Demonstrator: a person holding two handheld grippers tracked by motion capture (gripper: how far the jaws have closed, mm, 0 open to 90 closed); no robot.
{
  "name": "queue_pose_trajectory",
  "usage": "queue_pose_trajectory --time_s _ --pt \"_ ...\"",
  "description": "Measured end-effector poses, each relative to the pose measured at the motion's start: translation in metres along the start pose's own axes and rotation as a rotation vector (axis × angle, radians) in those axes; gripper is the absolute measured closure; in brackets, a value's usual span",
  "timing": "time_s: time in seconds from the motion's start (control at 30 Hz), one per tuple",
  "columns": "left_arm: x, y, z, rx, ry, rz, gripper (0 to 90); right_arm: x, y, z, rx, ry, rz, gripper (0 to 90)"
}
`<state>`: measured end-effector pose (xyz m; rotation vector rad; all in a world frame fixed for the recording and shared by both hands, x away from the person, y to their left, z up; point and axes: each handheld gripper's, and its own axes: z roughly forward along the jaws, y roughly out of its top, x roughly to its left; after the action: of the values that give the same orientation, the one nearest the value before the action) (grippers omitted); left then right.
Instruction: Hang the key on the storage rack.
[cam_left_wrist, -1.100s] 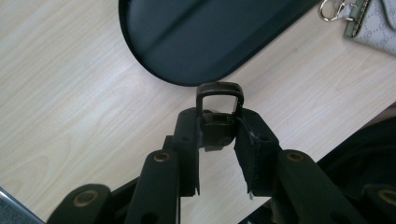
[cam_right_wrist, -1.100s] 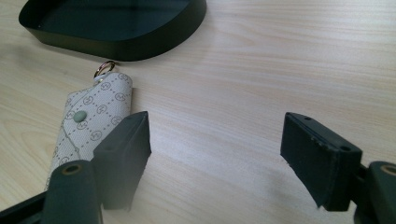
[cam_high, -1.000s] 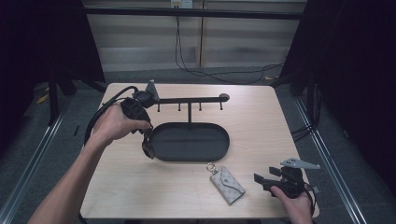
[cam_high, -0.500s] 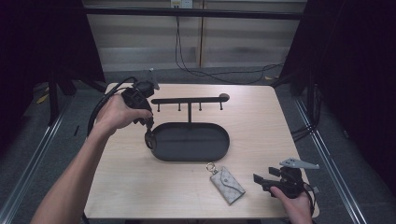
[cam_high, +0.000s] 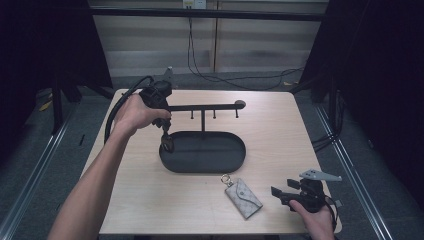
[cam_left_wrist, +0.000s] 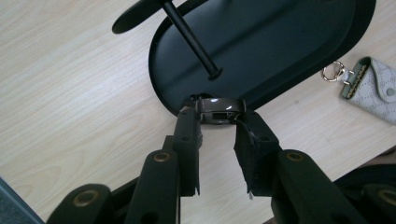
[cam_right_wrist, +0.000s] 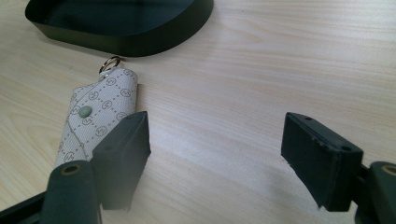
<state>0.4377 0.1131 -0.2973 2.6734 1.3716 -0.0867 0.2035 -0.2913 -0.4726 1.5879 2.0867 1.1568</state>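
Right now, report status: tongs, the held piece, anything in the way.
Left tongs shut on dark ring over tray rim. Right tongs open, empty, beside key pouch. Stand post close ahead.

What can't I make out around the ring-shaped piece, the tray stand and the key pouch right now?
- Ring-shaped piece: its lower half, left gripper view, hidden by the left gripper jaws; too small in high view.
- Tray stand: far end, left gripper view, cut by the top edge.
- Key pouch: lower end, right gripper view, behind one jaw of the right gripper.
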Motion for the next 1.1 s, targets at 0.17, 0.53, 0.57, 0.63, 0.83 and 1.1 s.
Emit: queue_pose_trajectory --time_s 0.17,0.53,0.57,0.63,0.83,1.1 --pt "0.001 0.006 0.007 0.015 0.026 -0.032 70.7 0.0 0.0 0.0 0.001 0.004 -0.001 23.8" --pt "-0.001 0.017 0.01 0.026 0.028 -0.053 70.7 0.001 0.0 0.0 0.011 0.015 -0.012 24.3" --pt "-0.002 0.018 0.01 0.024 0.036 -0.058 70.7 0.001 0.0 0.0 0.01 0.015 -0.014 24.4" --pt "-0.002 0.02 0.012 0.028 0.04 -0.064 70.7 0.001 0.0 0.001 0.01 0.018 -0.02 24.5" --pt "0.002 0.024 0.013 0.019 0.042 -0.1 70.7 0.002 0.0 0.001 0.016 0.022 -0.024 24.6" --pt "-0.001 0.032 0.015 0.021 0.071 -0.128 70.6 0.002 0.0 0.001 0.018 0.028 -0.03 24.7"
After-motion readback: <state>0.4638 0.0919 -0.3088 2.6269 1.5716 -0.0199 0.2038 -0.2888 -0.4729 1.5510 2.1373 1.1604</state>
